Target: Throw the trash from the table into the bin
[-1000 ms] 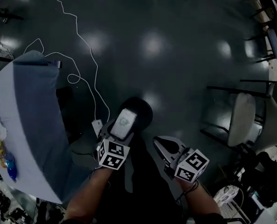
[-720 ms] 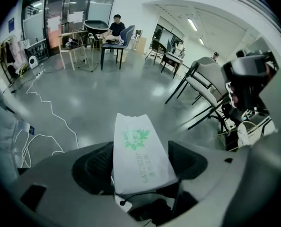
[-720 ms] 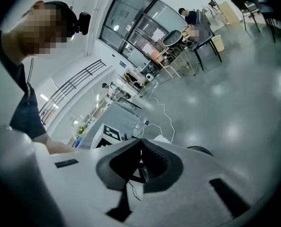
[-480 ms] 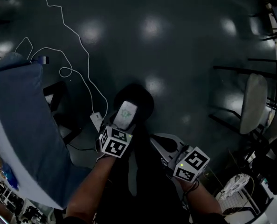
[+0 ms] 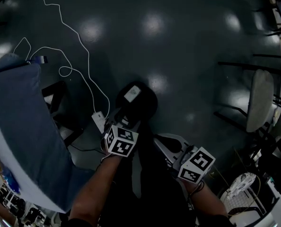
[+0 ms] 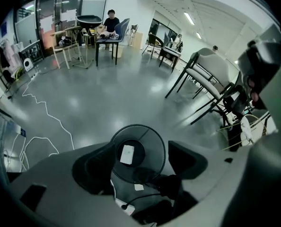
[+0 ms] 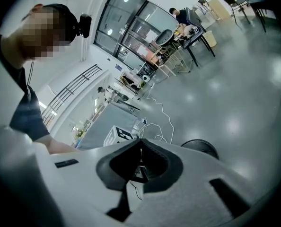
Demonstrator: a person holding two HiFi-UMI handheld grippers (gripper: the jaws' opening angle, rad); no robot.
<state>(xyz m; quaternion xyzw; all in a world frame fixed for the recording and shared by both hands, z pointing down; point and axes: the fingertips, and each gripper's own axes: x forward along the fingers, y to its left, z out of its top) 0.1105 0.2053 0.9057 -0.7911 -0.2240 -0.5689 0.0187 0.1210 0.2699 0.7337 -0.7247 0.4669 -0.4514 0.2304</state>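
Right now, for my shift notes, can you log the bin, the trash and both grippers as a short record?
left gripper: jaws apart, empty, pointing down at the bin
right gripper: jaws together, empty
bin: black, round, on the floor under the left gripper
trash: white packet lying inside the bin
table: blue-covered, at the person's left

The white packet (image 5: 132, 94) has dropped from the left tongs (image 6: 139, 162), now spread apart, into the bin (image 5: 151, 106).
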